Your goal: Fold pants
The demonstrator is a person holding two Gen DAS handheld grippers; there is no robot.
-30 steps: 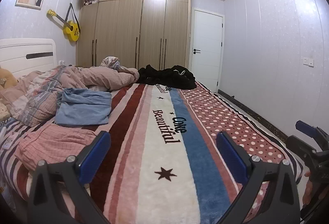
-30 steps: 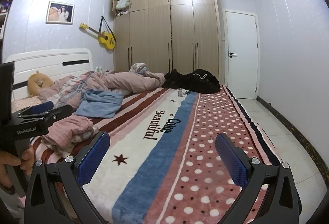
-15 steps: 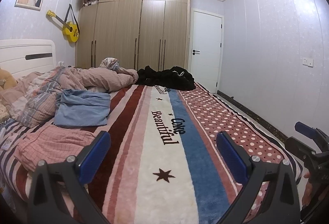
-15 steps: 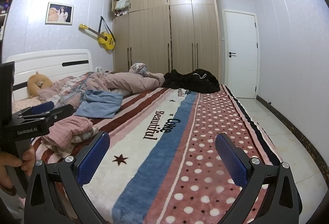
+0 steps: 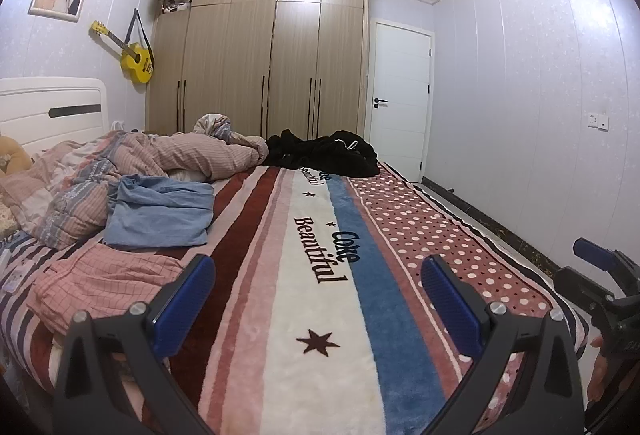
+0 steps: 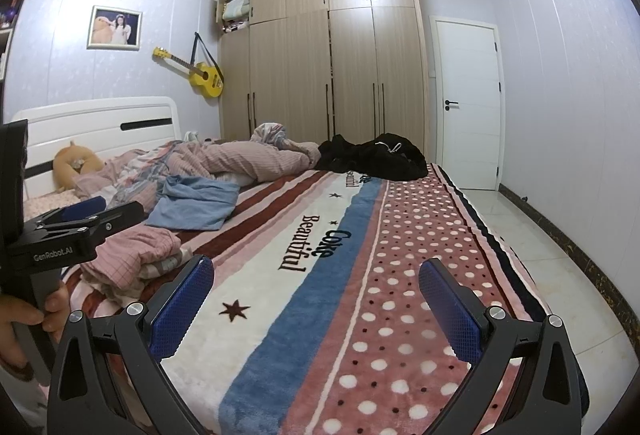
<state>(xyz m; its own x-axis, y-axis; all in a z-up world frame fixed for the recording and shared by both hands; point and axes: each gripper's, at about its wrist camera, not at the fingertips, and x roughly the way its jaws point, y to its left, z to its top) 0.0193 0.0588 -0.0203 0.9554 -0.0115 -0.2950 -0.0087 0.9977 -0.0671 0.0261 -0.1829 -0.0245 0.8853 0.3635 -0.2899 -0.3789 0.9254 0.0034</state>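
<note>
A crumpled pink checked garment (image 5: 104, 291) lies on the striped blanket (image 5: 328, 319) near the bed's front left; it also shows as a pink heap (image 6: 136, 255) in the right wrist view. Behind it lies a rumpled blue garment (image 5: 160, 211). A black pile of clothes (image 5: 328, 155) sits at the bed's far end. My left gripper (image 5: 315, 271) hovers open over the blanket, empty, to the right of the pink garment. My right gripper (image 6: 315, 269) is open and empty over the dotted part of the blanket (image 6: 420, 275). Which garment is the pants I cannot tell.
A bunched pink quilt (image 5: 168, 159) covers the bed's left side by the white headboard (image 5: 52, 107). A wardrobe (image 5: 272, 67) and a white door (image 5: 400, 99) stand beyond the bed. Tiled floor (image 6: 552, 267) runs along the right. A hand (image 6: 24, 319) holds the left gripper's handle.
</note>
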